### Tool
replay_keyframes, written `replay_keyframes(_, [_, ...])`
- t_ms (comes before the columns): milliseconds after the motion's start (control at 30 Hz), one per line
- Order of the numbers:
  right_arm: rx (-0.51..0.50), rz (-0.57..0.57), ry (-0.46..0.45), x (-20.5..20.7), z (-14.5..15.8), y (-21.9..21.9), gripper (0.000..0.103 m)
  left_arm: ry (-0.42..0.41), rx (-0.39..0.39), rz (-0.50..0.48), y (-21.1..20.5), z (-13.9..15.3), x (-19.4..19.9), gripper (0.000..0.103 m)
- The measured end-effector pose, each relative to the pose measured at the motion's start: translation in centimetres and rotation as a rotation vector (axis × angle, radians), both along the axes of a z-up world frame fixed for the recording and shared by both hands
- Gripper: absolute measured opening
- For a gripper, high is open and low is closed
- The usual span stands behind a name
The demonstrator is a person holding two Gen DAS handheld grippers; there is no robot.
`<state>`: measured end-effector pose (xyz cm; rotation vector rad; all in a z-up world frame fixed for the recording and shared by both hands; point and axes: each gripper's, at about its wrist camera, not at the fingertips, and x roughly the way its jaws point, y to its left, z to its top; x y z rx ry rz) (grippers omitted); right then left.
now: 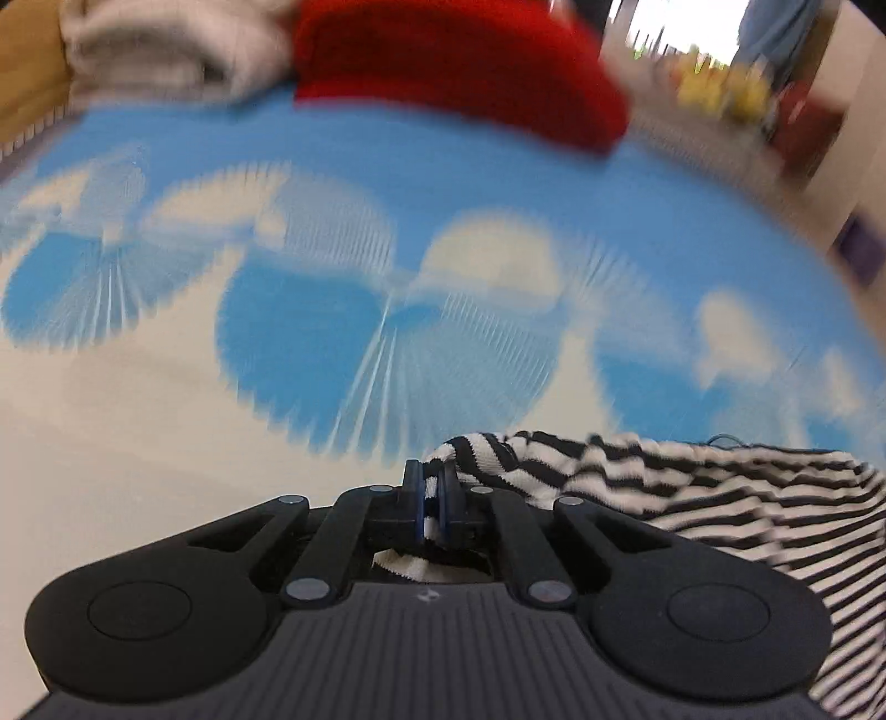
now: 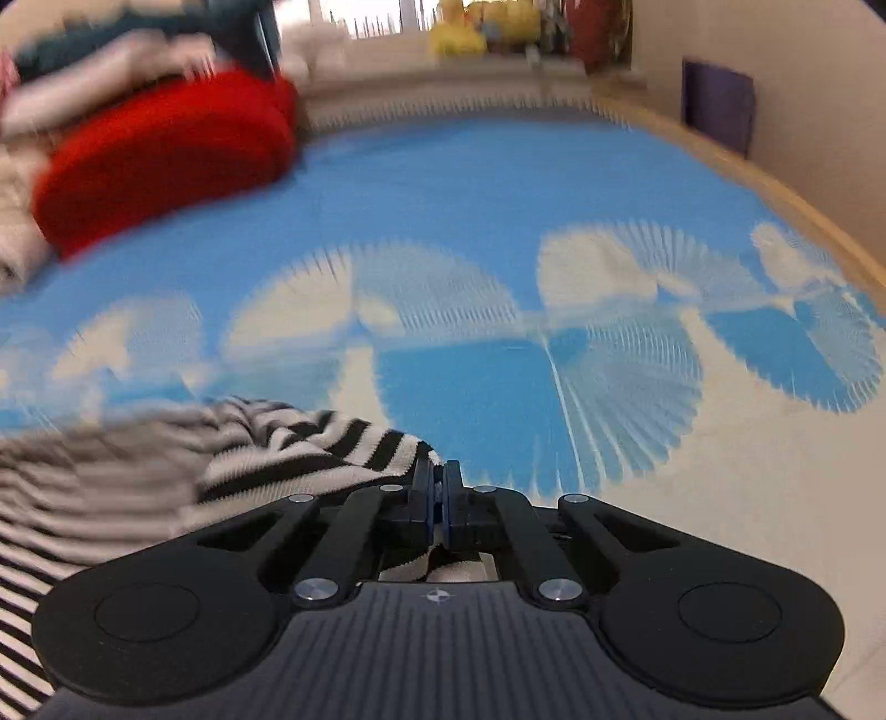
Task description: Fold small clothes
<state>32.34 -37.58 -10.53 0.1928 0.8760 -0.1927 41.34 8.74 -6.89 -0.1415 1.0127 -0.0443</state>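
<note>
A black-and-white striped knit garment [image 1: 692, 487] lies at the bottom of both views on a blue and cream sheet [image 1: 498, 183] printed with fan-like shapes. In the left wrist view it fills the lower right of the frame, its corner bunched at the centre bottom; in the right wrist view the same striped cloth [image 2: 288, 448] spreads over the lower left, with its edge reaching the centre.

The left gripper [image 1: 431, 487] has its fingers drawn together on a corner of the striped garment, with only a thin fold of the knit between the blue-edged pads; more striped cloth shows through the gap behind the fingers. The right gripper [image 2: 437, 487] is likewise pinched tight on another edge of the garment, a strip of stripes trailing back below its fingers.

Farther off, a folded red knit piece [image 1: 459, 72] sits at the upper centre of the left wrist view, and at the upper left of the right wrist view. Beside it, pale grey and white clothes [image 1: 166, 50] are heaped at the upper left. Yellow soft shapes [image 2: 482, 27], too blurred to name, stand at the top of the frame, and a dark purple panel [image 2: 717, 105] leans on the wall at the upper right.

Both views are smeared by blur, and no writing or label can be read.
</note>
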Motion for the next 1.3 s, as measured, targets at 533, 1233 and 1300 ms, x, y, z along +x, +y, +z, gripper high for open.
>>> replay_keyframes(533, [0.143, 0.122, 0.181, -6.9, 1.9, -2.8, 0.042, 0.161, -0.214, -0.038, 4.9, 2.9, -5.9, 0.04])
replay_keyframes(1233, [0.339, 0.091, 0.172, -13.2, 3.6, -5.3, 0.006, 0.2, -0.206, -0.103, 6.7, 1.6, -11.5, 0.001])
replay_keyframes(1300, [0.322, 0.078, 0.139, -14.1, 5.3, -6.1, 0.006, 0.151, -0.177, -0.123, 7.6, 3.0, -11.8, 0.001])
